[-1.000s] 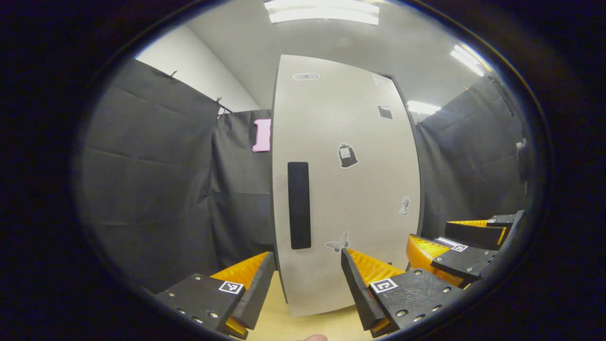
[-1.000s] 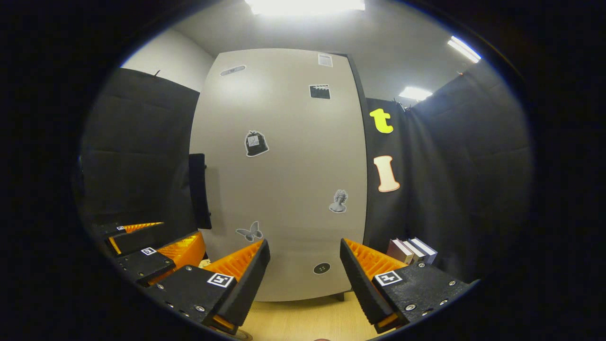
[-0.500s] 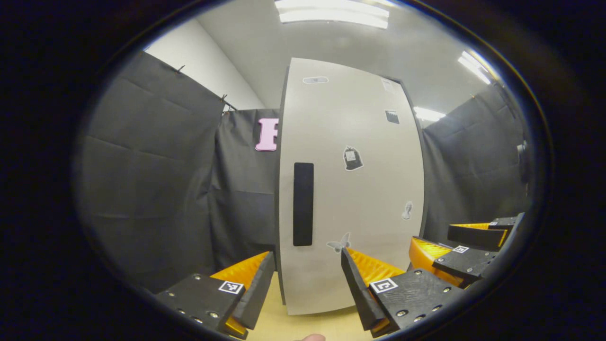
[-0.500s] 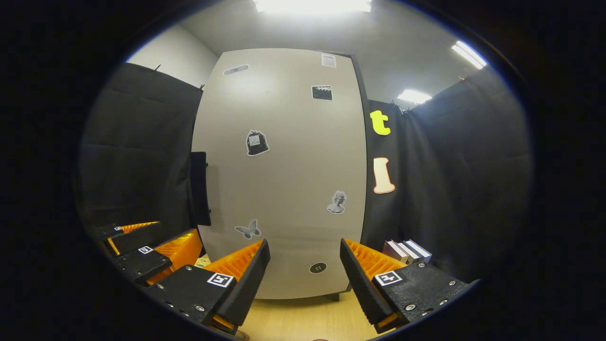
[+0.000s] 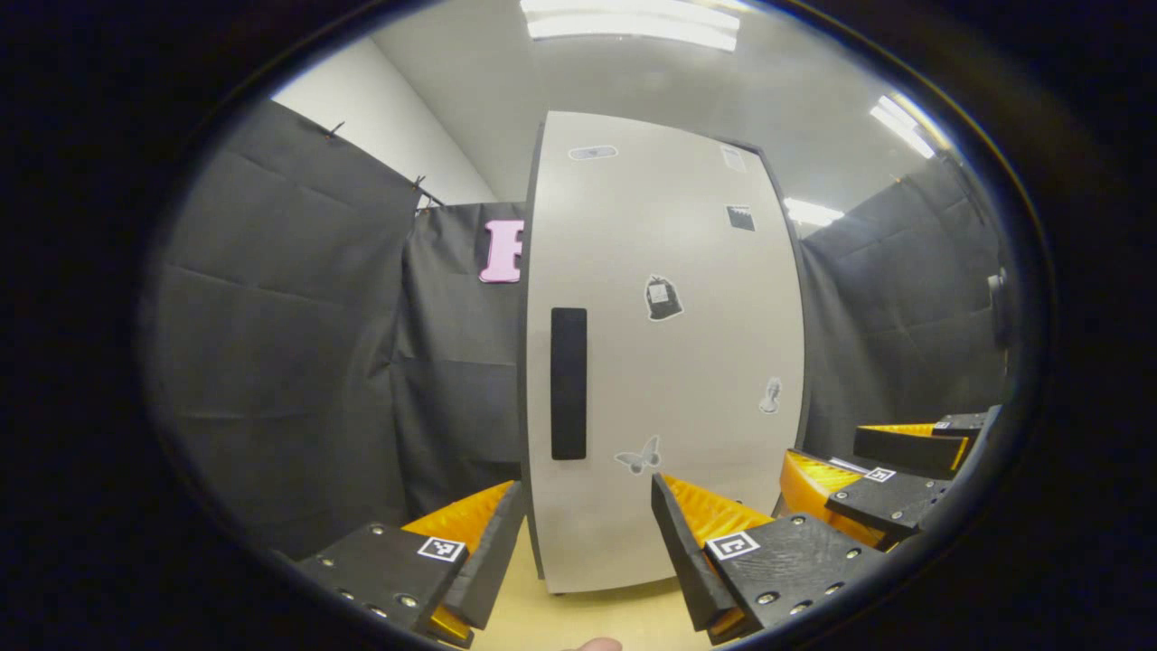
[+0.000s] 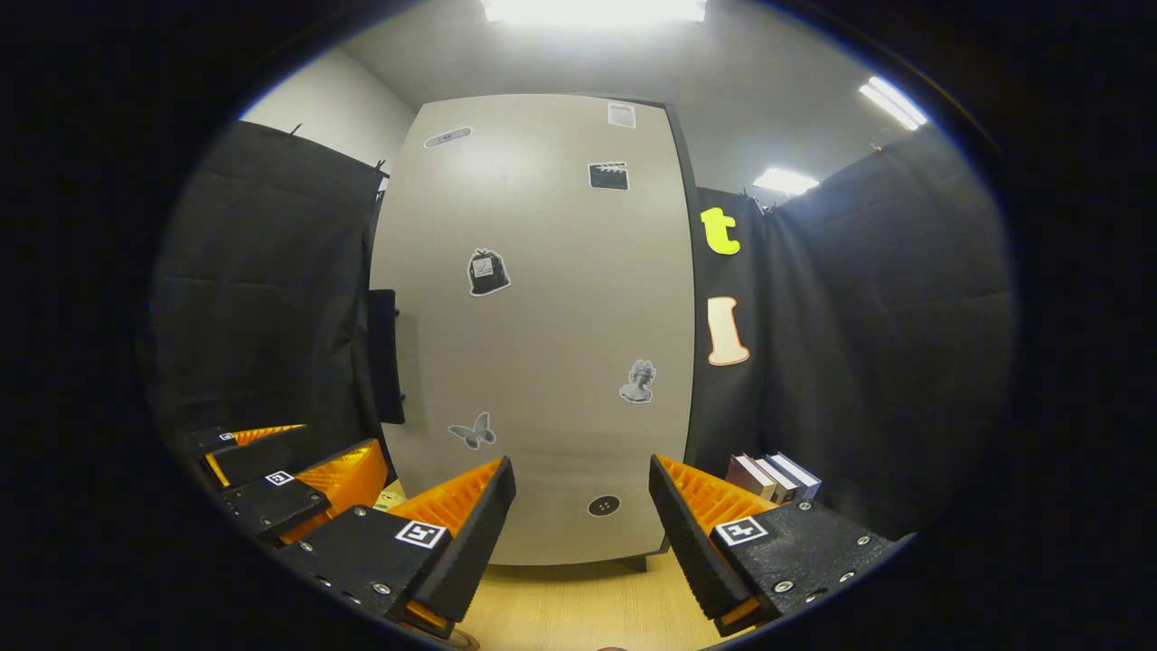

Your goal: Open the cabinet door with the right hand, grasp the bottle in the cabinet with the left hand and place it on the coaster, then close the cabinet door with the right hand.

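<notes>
Cabinet door [image 5: 669, 362] is seen shut, its dark handle [image 5: 569, 382] upright near its left edge and untouched. Left gripper [image 5: 586, 542] and right gripper [image 6: 582, 523] are held apart from it above the wooden surface [image 6: 578, 606], fingers spread open and empty. Books [image 6: 776, 476] are seen right of the cabinet.

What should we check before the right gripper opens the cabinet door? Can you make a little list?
1. Cabinet door shut, ready to open: ok.
2. Handle free, nothing touching it: ok.
3. Right gripper jaws open: ok.
4. Right gripper at the handle: not ok, it sits away from it.
5. Left gripper jaws open and empty for the bottle: ok.
6. Bottle inside the cabinet: cannot tell, door hides it.
</notes>
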Demonstrator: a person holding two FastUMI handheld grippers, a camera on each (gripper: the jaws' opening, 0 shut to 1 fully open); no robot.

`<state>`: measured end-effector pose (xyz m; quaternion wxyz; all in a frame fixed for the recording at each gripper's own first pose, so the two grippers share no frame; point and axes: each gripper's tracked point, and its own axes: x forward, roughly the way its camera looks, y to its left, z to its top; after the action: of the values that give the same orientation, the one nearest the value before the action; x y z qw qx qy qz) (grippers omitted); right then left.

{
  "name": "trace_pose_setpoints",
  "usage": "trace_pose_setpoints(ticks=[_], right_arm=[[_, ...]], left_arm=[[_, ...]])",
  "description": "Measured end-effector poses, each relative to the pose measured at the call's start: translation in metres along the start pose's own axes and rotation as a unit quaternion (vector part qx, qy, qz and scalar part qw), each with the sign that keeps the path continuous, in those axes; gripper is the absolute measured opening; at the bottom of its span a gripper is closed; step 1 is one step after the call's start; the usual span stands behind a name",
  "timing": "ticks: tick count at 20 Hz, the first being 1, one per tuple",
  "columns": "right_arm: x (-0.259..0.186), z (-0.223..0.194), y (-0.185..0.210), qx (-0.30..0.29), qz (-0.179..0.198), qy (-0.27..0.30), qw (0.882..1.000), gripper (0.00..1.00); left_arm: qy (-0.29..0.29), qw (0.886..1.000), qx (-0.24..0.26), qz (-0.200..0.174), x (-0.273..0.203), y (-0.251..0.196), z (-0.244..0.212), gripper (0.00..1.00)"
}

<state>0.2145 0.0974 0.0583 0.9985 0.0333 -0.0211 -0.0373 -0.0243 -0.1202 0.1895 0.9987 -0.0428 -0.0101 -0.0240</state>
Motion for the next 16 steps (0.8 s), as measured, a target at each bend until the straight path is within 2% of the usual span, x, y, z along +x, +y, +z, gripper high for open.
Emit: trace_pose_setpoints(ticks=[1,8,16], right_arm=[[0.000,-0.002,0.000,0.002,0.000,0.001,1.000,0.92],[-0.007,0.013,0.002,-0.011,0.003,-0.026,1.000,0.92],[-0.009,0.012,0.013,-0.007,0.021,-0.026,0.999,0.92]], left_arm=[[0.000,1.000,0.002,0.001,0.001,-0.001,-0.002,0.81],[-0.006,1.000,-0.012,0.002,-0.007,0.006,0.005,0.81],[-0.003,1.000,-0.007,0.010,-0.007,0.005,0.006,0.81]])
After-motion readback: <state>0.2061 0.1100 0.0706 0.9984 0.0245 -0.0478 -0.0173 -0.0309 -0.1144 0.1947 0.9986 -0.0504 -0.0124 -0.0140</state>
